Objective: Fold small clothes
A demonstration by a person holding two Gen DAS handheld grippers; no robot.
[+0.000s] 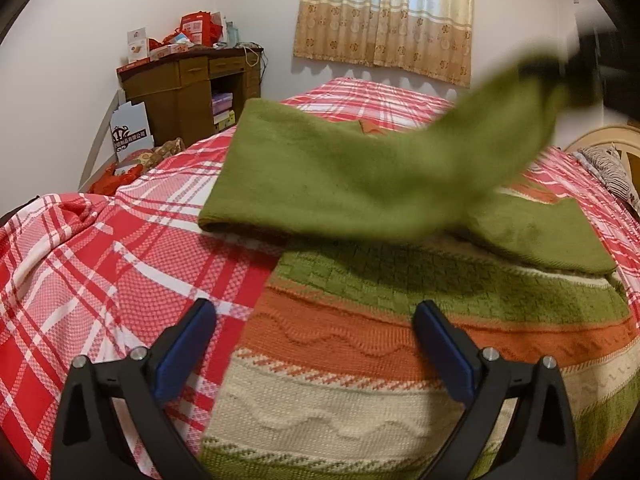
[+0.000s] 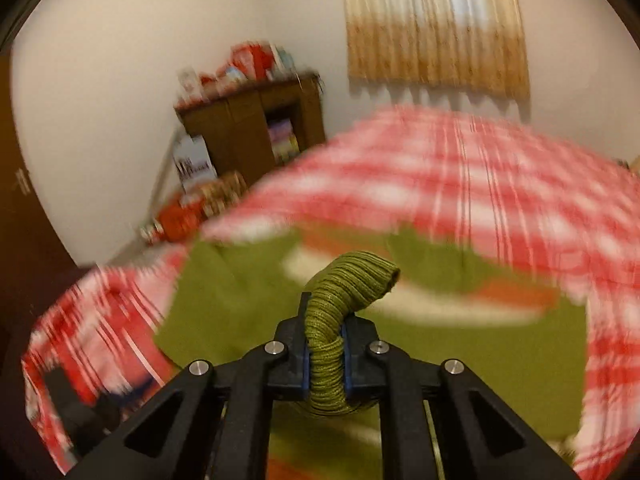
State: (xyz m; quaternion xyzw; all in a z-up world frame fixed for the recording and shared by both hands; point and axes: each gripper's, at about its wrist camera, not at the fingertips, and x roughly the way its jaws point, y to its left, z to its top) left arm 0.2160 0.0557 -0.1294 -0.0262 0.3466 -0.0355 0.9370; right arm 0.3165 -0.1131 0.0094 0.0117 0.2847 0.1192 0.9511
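Green, orange and cream knit fills most of our left wrist view: the little striped sweater [image 1: 400, 360] lies flat on the red plaid bedspread [image 1: 100, 280]. Our left gripper [image 1: 316, 320] hangs just above its lower body with the jaws wide apart, nothing between the blue pads [image 1: 188, 352]. One green sleeve [image 1: 312, 184] is folded across the chest, and another green sleeve [image 1: 520, 128] is lifted up toward the top right, blurry, where the dark right gripper [image 1: 576, 76] has it. Back in the corner there's a brown wooden desk [image 1: 188, 92] piled with red boxes, plus a beige curtain [image 1: 384, 16] on the wall.

Over in the right wrist view everything's pretty smeared, but the right gripper [image 2: 326, 344] is clearly clamped on the ribbed green cuff [image 2: 344, 292], which pokes up and curls over past the fingertips. Below it we can make out the sweater [image 2: 248, 312] spread on the bedspread [image 2: 480, 176].
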